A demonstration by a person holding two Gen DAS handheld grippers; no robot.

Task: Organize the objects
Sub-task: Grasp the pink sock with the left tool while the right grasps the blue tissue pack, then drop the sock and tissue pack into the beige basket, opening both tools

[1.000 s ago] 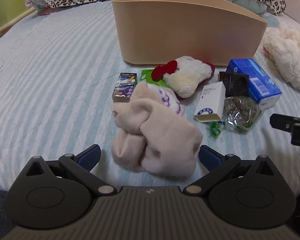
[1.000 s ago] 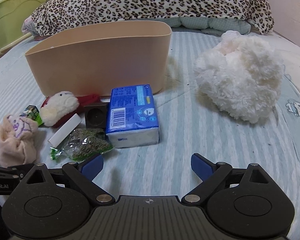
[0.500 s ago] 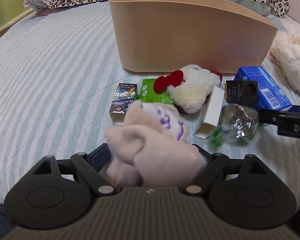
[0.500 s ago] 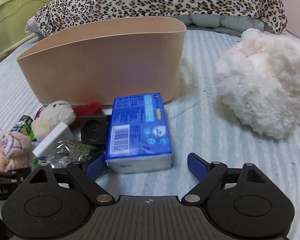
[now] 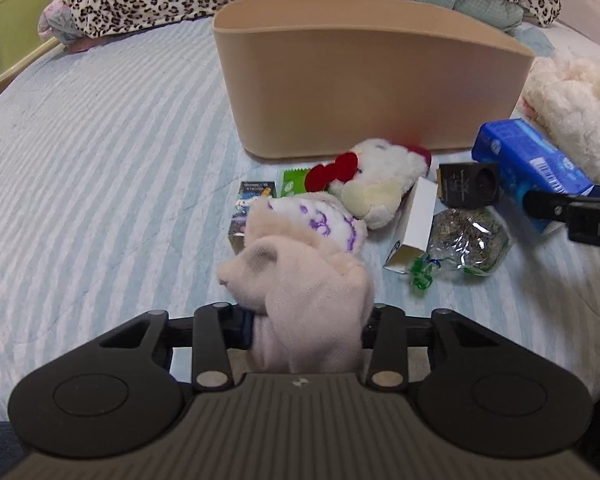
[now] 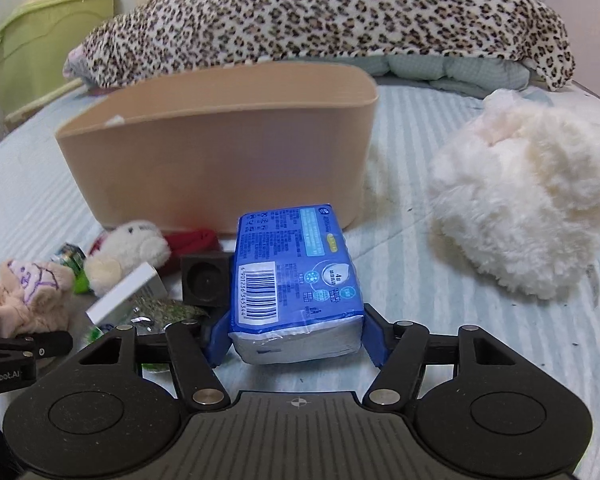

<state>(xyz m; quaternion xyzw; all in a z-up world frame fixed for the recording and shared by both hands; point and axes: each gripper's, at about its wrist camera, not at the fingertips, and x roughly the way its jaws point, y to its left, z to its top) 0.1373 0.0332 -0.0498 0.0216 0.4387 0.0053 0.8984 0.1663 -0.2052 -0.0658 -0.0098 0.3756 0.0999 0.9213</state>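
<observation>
Two views are showing a double pickup in progress on the striped bed.

Left wrist view: the left claw is closing narrowly on the near end of a bundle of pink socks, whose soft fabric is bulging up between the fingers. Beyond it are lying a white plush toy with a red bow, a white carton, a clear bag of dried herbs and a dark square box. The beige bin is standing open at the far side. Judgement: since the socks are limp, the lift should be going straight up, with the trailing end clearing the plush toy before travel toward the bin.

Right wrist view: the right claw is gripping a blue tissue pack across its near end, one blue finger touching each side. The pack is lying just in front of the bin wall, with a fluffy white plush well apart to the right. Judgement: the pack being gripped at one end, its far end may be sagging on lifting; keeping the squeeze firm and raising it above the rim before moving forward should be serving best.
</observation>
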